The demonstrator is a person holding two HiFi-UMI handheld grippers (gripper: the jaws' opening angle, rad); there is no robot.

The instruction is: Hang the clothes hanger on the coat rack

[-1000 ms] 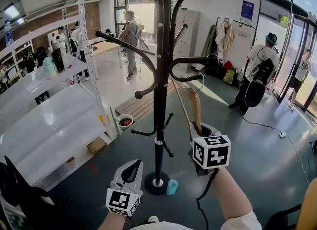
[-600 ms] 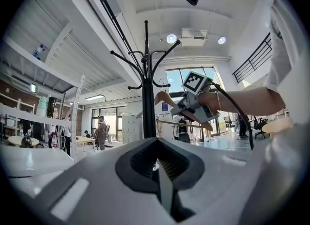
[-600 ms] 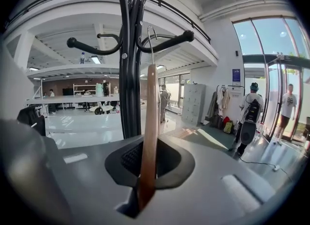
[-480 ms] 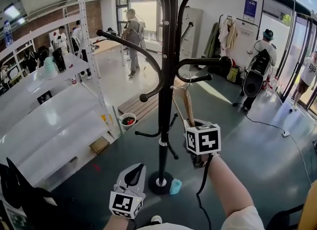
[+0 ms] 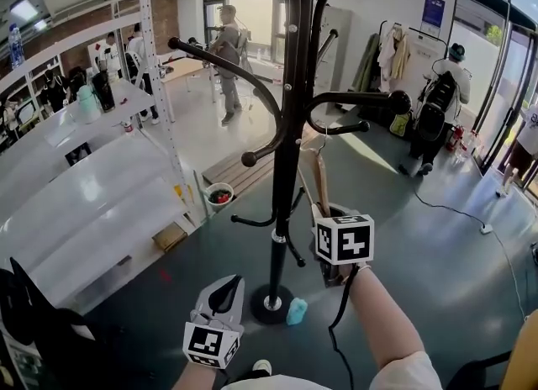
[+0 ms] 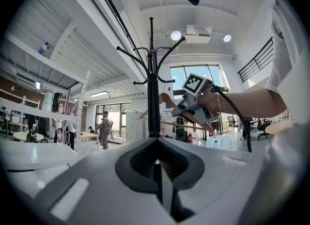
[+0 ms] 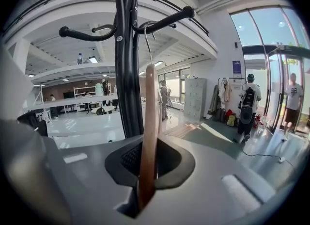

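The black coat rack [image 5: 287, 128] stands in front of me, its base [image 5: 271, 305] on the grey floor. My right gripper [image 5: 324, 210] is shut on the lower end of a wooden clothes hanger [image 5: 321, 180], just right of the pole. In the right gripper view the hanger [image 7: 147, 136] runs up from between the jaws. Its wire hook [image 7: 146, 42] reaches a curved rack arm [image 7: 164, 22] and looks looped over it. My left gripper [image 5: 224, 286] hangs low by the base, shut and empty. Its closed tips [image 6: 158, 164] point at the pole [image 6: 153, 103].
White shelving [image 5: 84, 203] fills the left side. A small blue bottle [image 5: 294, 311] lies by the rack's base, with a bowl [image 5: 218, 197] and wooden boards [image 5: 244, 174] behind it. A cable [image 5: 445, 212] crosses the floor on the right. Several people stand further back [image 5: 433, 115].
My right gripper has carried the hanger a little lower and closer to the pole. The left gripper has hardly moved.
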